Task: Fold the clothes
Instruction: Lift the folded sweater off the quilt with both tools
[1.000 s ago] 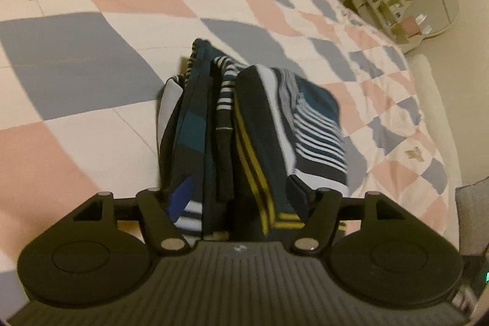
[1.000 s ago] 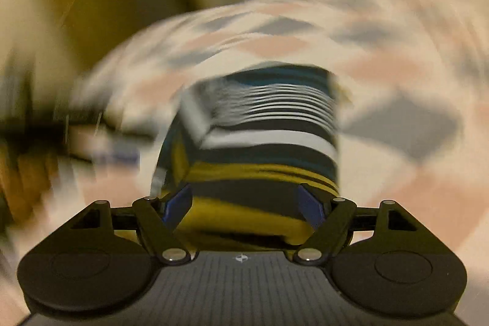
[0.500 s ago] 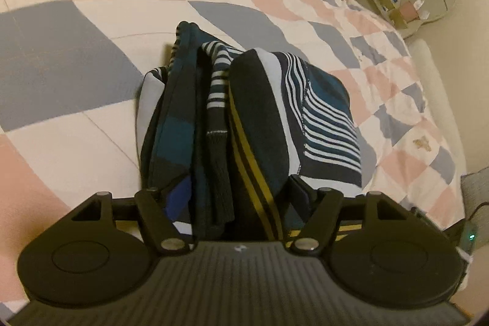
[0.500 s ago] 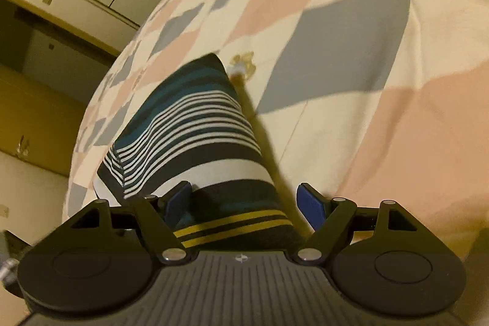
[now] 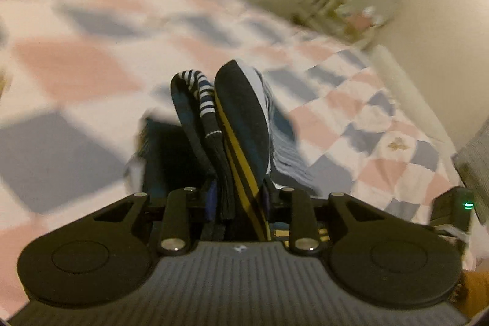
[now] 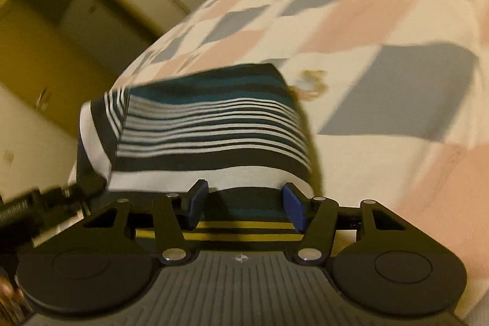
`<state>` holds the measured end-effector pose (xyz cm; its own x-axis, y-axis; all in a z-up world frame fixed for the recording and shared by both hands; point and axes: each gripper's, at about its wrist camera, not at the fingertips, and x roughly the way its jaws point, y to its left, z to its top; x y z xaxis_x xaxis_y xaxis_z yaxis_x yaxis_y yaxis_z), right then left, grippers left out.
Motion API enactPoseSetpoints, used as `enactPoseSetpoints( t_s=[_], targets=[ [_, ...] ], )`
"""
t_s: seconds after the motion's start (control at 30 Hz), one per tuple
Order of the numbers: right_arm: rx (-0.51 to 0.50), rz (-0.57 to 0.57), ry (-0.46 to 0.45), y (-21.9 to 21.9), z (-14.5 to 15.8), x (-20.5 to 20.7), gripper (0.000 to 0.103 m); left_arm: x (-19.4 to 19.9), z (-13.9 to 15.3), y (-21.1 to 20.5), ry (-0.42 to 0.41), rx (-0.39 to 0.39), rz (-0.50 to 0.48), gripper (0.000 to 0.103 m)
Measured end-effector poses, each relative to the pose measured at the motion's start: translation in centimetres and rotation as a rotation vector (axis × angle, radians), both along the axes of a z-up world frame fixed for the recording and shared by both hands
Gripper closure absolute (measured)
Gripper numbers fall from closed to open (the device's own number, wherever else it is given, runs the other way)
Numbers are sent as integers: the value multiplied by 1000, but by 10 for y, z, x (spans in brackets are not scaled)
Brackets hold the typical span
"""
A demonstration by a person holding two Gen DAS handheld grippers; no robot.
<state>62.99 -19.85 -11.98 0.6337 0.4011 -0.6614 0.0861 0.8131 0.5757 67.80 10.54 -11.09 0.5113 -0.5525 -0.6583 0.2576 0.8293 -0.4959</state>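
Risk of slippage: the left gripper (image 5: 237, 200), jaws just closed narrowly onto the bunched layers of the striped garment (image 5: 235, 118) at centre frame, may shed an inner fold. The right gripper (image 6: 241, 205), jaws just narrowed to about half width, straddles the garment's flat edge; pad contact is probably incomplete. Blur obscures the checked quilt (image 6: 382, 14); the garment's underside is hidden.

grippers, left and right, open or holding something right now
left gripper: jaws just closed, shut on the folded striped garment.
right gripper: jaws closing around the garment; grip unclear.
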Motion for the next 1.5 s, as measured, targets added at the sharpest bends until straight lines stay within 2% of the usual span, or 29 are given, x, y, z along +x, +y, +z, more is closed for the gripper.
enactPoseSetpoints(
  t_s=[0.07,0.13,0.23,0.3,0.33,0.43,0.47,0.5,0.57,0.67,0.8,0.87,0.9,0.93,1.07,1.13,1.2,1.3,1.4,1.43,1.47,1.5],
  targets=[
    [-48,20,11,10,-1,4,46,0,-23,8,68,13,37,79],
    [-81,35,28,18,-4,7,46,-4,-36,21,83,-52,88,79],
    [-139,87,13,31,-3,7,46,1,-52,25,102,-77,123,77],
    [-195,134,11,40,-8,8,46,3,-66,31,158,-107,156,76],
    [-220,155,16,44,-12,10,46,3,-66,34,180,-118,174,75],
    [-278,211,36,53,-17,14,46,-1,-35,25,144,-47,171,75],
    [-266,211,32,52,-13,14,46,-4,-22,24,103,-39,165,75],
    [-247,206,29,49,-12,13,46,-8,-9,22,62,-31,159,82],
    [-208,184,37,40,-15,12,46,-15,17,19,-19,-16,145,83],
    [-186,180,21,39,-16,6,46,-8,28,11,-62,-3,120,83],
    [-215,173,12,47,-15,3,46,16,1,-9,-23,83,66,83],
    [-226,179,11,50,-14,5,46,24,-17,-12,-7,148,73,84],
    [-236,191,8,51,-14,5,46,28,-27,-11,5,175,83,95],
    [-246,203,6,52,-14,5,46,30,-35,-7,25,190,98,98],
    [-232,241,6,51,-13,9,42,37,-42,-1,62,173,107,99],
    [-173,189,-3,38,-6,11,42,37,-40,-7,45,216,86,99],
    [-106,96,-31,21,-1,11,44,37,-43,-6,50,213,87,99],
    [-57,26,29,6,-13,20,46,40,-47,-1,80,182,115,99],
    [-55,59,84,10,-32,28,42,40,-39,1,106,166,123,99],
    [-44,66,92,9,-31,31,41,39,-33,5,119,130,122,97],
    [-32,73,100,7,-29,34,37,37,-28,13,133,69,124,82],
    [-19,78,105,4,-27,36,37,35,-25,21,150,10,134,57]
  ],
)
